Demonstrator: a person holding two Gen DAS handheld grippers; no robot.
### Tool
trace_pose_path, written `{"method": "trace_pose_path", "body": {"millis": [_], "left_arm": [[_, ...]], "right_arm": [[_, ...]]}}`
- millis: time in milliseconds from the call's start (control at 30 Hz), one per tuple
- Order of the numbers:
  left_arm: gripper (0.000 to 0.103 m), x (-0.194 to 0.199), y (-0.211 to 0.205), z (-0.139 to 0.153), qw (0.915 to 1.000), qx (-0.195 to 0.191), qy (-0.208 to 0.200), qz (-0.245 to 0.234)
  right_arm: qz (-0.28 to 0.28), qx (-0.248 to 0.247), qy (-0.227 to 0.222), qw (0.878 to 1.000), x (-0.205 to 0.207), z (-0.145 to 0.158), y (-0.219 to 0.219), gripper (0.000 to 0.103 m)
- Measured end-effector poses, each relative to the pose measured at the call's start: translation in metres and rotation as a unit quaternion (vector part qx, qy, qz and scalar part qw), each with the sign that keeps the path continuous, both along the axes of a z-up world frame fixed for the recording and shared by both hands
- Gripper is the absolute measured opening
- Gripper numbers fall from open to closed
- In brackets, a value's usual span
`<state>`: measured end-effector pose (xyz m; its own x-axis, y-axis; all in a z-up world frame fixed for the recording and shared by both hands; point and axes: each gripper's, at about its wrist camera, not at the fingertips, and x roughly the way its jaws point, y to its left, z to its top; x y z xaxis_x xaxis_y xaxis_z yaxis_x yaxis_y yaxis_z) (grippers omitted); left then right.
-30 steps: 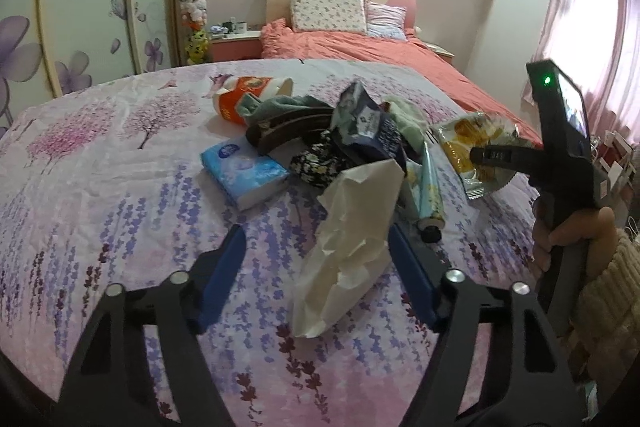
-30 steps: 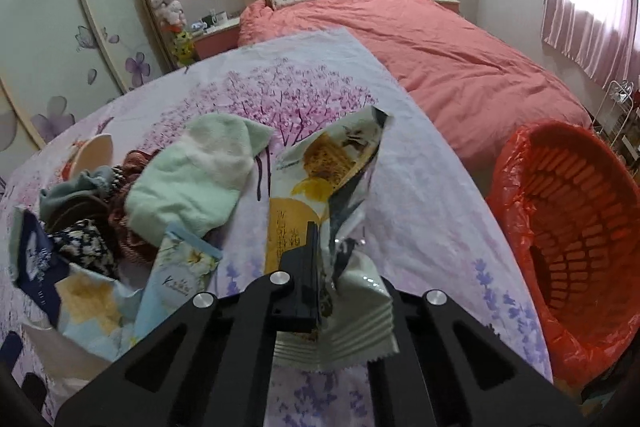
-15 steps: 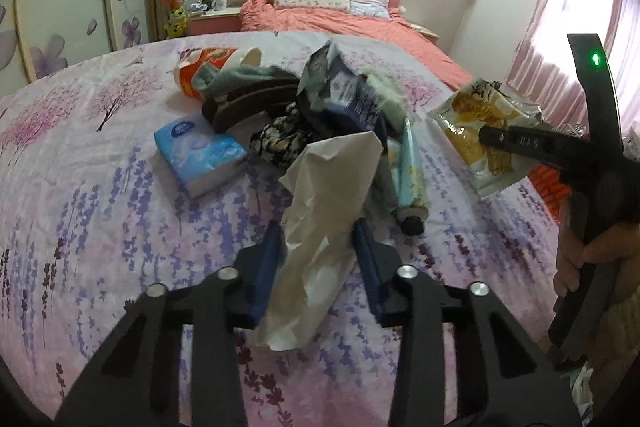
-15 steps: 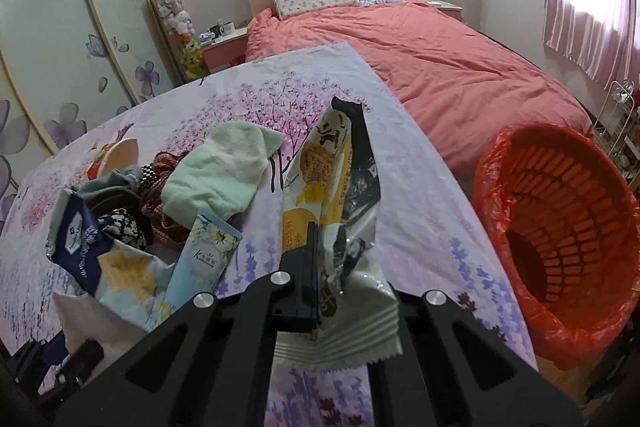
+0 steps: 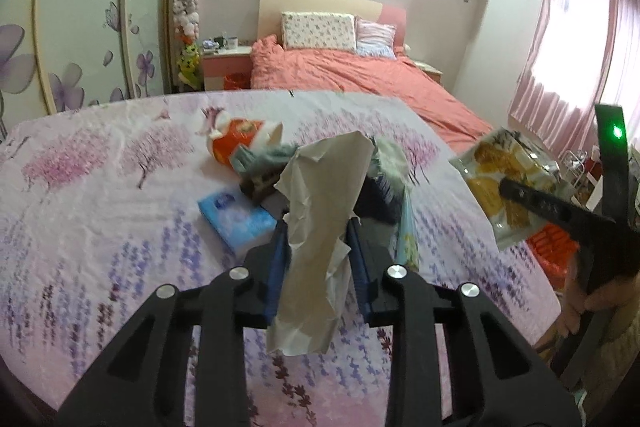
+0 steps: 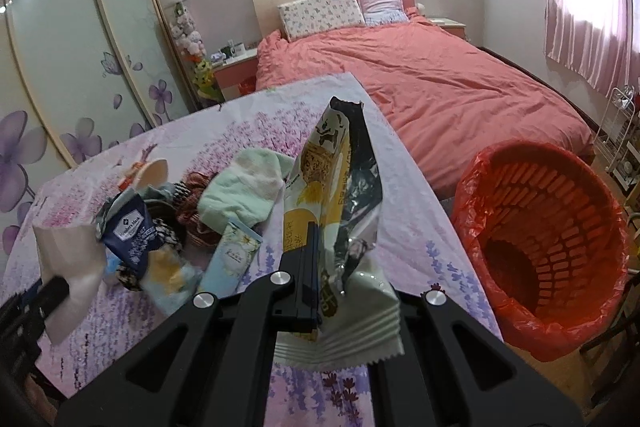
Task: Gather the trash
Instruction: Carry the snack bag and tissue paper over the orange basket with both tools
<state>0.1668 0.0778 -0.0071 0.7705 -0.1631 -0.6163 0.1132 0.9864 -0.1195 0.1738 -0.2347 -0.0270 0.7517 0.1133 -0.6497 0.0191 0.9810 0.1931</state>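
Nearest the left wrist camera, the left gripper (image 5: 318, 247) is seen with its blue pads (image 5: 278, 259) having just been closing, and they are now pressed on either side of a crumpled sheet of paper (image 5: 324, 203), which is clamped low on its length so that the upper part stands free above the jaws and a ragged end hangs below them. The paper is judged very light and soft, with no stiffness of its own; it is best taken across a bunched fold, as here, since a single loose edge could tear or slip out. The right gripper (image 6: 314, 267) is shut tight on a snack wrapper (image 6: 332, 195), pinched near its crimped bottom seam, with the torn-open top held upright above the table. The foil film is judged light, slick and springy, so the seam is the surer place for a hold. Beyond both, on the flowered tablecloth (image 5: 100, 195), a heap of further items is left: a blue tissue pack (image 5: 236, 219), a cosmetic tube (image 6: 230, 259), a green towel (image 6: 244, 187) and an orange cup (image 5: 236, 143). Just beside the table's right edge the red-lined basket (image 6: 548, 247) is set, open and near the wrapper; the bed (image 6: 440, 83) lies farthest back
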Motion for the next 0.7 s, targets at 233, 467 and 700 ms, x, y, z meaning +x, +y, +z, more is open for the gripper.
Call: {"method": "trace_pose_path", "body": {"millis": [233,467,700], "left_arm": [[0.030,0.007,0.004,0.035,0.9995,0.001,-0.032,0.006],[0.030,0.017,-0.004,0.061,0.9985,0.000,-0.054,0.009],[0.030,0.026,-0.025,0.057,0.9991,-0.006,-0.041,-0.007]], "right_arm": [[0.001,0.008,-0.024,1.000,-0.009,0.012,-0.001,0.001],[-0.006,0.014,-0.042,0.999,-0.018,0.020,-0.007,0.001],[-0.016,0.015,-0.046,0.999,-0.022,0.017,-0.018,0.001]]}}
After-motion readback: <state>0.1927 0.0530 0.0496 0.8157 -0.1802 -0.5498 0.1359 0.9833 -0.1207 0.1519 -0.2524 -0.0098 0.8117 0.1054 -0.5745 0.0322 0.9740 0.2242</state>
